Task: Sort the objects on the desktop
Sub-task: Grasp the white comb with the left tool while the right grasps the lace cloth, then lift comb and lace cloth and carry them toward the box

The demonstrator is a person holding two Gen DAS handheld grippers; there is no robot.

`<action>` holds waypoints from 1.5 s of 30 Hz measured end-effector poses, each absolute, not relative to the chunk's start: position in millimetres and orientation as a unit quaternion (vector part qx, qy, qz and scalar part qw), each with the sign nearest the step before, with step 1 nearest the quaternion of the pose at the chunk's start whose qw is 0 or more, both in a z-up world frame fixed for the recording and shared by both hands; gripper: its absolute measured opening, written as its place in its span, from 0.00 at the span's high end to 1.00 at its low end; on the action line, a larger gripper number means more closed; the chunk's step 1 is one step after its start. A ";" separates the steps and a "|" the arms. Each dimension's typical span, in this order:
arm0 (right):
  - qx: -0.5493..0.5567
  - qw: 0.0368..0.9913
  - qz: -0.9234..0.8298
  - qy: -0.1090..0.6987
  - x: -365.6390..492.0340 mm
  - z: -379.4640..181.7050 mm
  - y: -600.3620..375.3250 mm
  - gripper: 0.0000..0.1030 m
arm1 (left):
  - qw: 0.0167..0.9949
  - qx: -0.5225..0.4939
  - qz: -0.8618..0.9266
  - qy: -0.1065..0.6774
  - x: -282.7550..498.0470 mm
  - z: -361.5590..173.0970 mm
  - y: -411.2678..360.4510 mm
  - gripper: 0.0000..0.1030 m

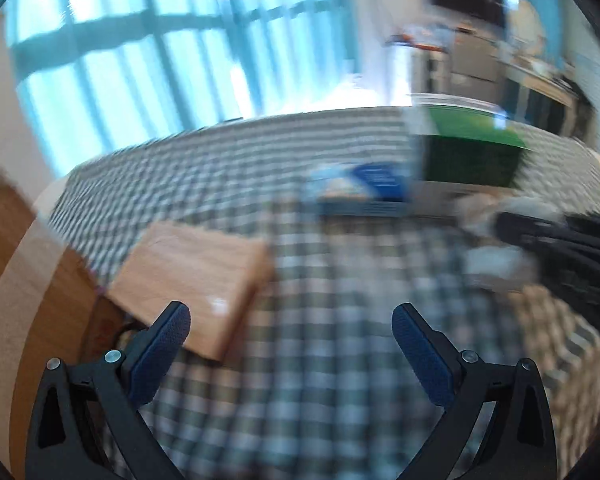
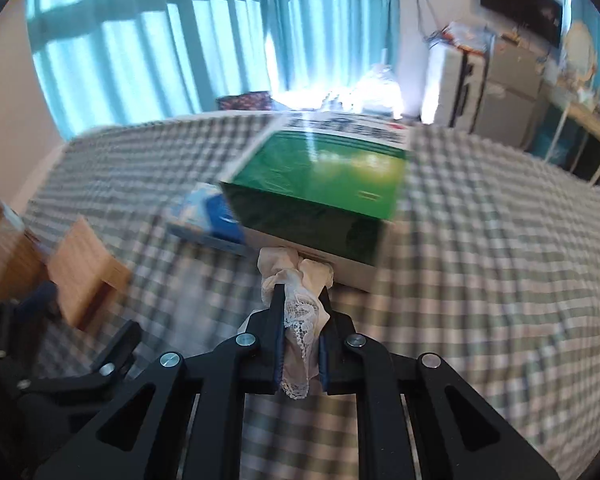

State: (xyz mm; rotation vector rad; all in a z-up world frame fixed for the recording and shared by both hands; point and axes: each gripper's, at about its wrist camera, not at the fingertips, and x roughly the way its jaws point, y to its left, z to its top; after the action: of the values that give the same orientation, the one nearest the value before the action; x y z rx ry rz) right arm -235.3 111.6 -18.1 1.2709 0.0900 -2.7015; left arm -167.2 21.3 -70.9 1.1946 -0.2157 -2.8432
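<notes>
My right gripper is shut on a cream lace cloth and holds it over the checked tablecloth, just in front of a green box. A blue box lies left of the green box. A wooden block sits at the left. My left gripper is open and empty above the cloth, with the wooden block just ahead of its left finger. In the left wrist view the blue box and green box are farther off, and the right gripper with the cloth is at the right, blurred.
The table's left edge and a brown wooden surface lie beside the wooden block. Teal curtains hang behind the table. Cabinets and clutter stand at the far right.
</notes>
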 end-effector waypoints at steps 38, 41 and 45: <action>0.349 0.055 -0.930 -0.102 -138.3 70.9 208.0 0.86 | -0.033 0.429 -0.902 0.036 -102.7 -2.1 5.8 0.75; 0.352 0.066 -0.929 -0.093 -129.7 75.7 197.4 0.86 | -0.027 0.411 -0.910 0.048 -94.7 19.2 -2.3 0.75; 0.345 0.100 -0.930 -0.078 -113.1 90.8 168.0 0.86 | -0.020 0.379 -0.923 0.061 -90.8 54.8 -18.5 0.75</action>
State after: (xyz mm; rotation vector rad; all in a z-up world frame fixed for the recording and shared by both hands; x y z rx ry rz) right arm -113.1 168.0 90.8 1.0205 -0.2307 -2.7482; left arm -90.8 -18.5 54.8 1.2047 0.1956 -2.9381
